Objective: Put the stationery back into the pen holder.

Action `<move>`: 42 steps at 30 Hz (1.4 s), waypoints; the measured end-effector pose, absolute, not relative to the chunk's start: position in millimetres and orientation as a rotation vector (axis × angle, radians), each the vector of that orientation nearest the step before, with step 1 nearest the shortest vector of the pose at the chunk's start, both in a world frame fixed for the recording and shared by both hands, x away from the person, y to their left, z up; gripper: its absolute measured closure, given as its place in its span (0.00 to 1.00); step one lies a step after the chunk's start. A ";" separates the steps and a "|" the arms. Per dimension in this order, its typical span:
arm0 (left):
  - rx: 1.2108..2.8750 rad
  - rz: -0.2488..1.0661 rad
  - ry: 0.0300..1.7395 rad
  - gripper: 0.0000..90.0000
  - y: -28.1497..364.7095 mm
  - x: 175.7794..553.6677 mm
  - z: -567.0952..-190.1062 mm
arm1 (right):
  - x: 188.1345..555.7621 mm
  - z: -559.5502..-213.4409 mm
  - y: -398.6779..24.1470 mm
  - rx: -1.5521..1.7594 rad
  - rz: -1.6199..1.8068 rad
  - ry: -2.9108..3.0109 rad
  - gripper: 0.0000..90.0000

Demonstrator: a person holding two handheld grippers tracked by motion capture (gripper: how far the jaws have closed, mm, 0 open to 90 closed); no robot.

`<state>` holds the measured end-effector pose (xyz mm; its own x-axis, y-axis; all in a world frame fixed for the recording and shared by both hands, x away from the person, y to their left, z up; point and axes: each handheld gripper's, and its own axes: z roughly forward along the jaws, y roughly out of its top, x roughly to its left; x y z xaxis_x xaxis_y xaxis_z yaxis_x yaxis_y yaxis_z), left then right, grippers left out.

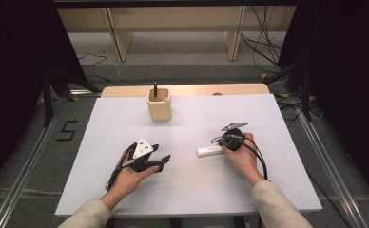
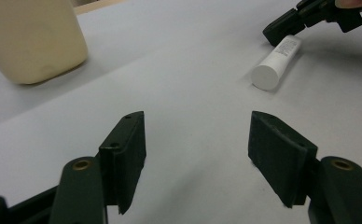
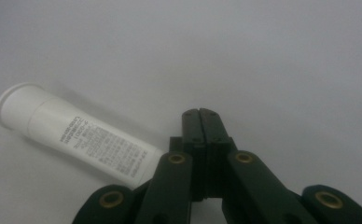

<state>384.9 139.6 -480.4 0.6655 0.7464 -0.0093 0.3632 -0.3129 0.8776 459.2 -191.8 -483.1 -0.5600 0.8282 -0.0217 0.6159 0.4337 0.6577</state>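
A white tube (image 1: 209, 151) with small print lies on its side on the white table cover (image 1: 125, 123). My right gripper (image 1: 220, 142) is shut just beside the tube's far end, its jaws pressed together with nothing between them. In the right gripper view the shut right gripper (image 3: 201, 114) points past the tube (image 3: 76, 135), which lies to its left. My left gripper (image 1: 161, 153) is held low over the cover at the left, open and empty. From the left gripper view, the open left gripper (image 2: 198, 140) faces the tube (image 2: 277, 63) and the right gripper (image 2: 274, 32).
A beige holder (image 1: 159, 104) stands at the back middle of the cover with a dark pen (image 1: 155, 89) upright in it; the holder (image 2: 32, 39) sits at the upper left of the left gripper view. Behind it runs the wooden table edge (image 1: 197, 89).
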 end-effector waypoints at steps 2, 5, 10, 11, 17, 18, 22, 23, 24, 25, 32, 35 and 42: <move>1.921 0.503 0.870 0.41 140.2 384.4 -480.7 | 457.3 -482.8 -192.0 1.234 0.864 2.354 1.00; 1.925 0.501 0.869 0.41 140.7 383.8 -480.7 | 454.0 -482.2 -192.4 1.234 0.860 2.361 1.00; 1.922 0.502 0.868 0.41 140.9 383.0 -480.2 | 447.0 -482.0 -193.2 1.239 0.862 2.374 1.00; 1.923 0.503 0.867 0.41 141.2 382.9 -480.0 | 445.6 -482.0 -193.2 1.239 0.861 2.374 1.00; 1.922 0.501 0.869 0.41 142.2 382.1 -479.5 | 437.6 -481.3 -193.0 1.238 0.861 2.387 1.00; 1.923 0.503 0.869 0.41 142.5 382.0 -479.4 | 436.5 -481.1 -193.0 1.239 0.860 2.389 1.00; 1.915 0.504 0.870 0.41 142.8 381.4 -479.2 | 431.3 -481.2 -191.5 1.233 0.863 2.398 1.00; 1.918 0.505 0.870 0.41 143.2 381.2 -479.0 | 429.8 -480.9 -191.1 1.234 0.863 2.402 1.00; 1.918 0.505 0.871 0.41 143.5 381.1 -479.0 | 428.5 -480.9 -190.9 1.231 0.865 2.408 1.00; 1.920 0.505 0.871 0.41 143.9 380.9 -478.9 | 427.0 -480.9 -190.5 1.234 0.867 2.409 1.00; 1.918 0.506 0.871 0.41 145.2 379.5 -478.3 | 421.3 -481.1 -191.0 1.224 0.867 2.417 1.00; 1.915 0.506 0.870 0.41 145.7 379.0 -478.2 | 418.2 -480.9 -190.4 1.212 0.867 2.424 1.00; 1.918 0.507 0.868 0.41 147.5 377.8 -477.7 | 410.5 -480.7 -189.7 1.196 0.866 2.433 1.00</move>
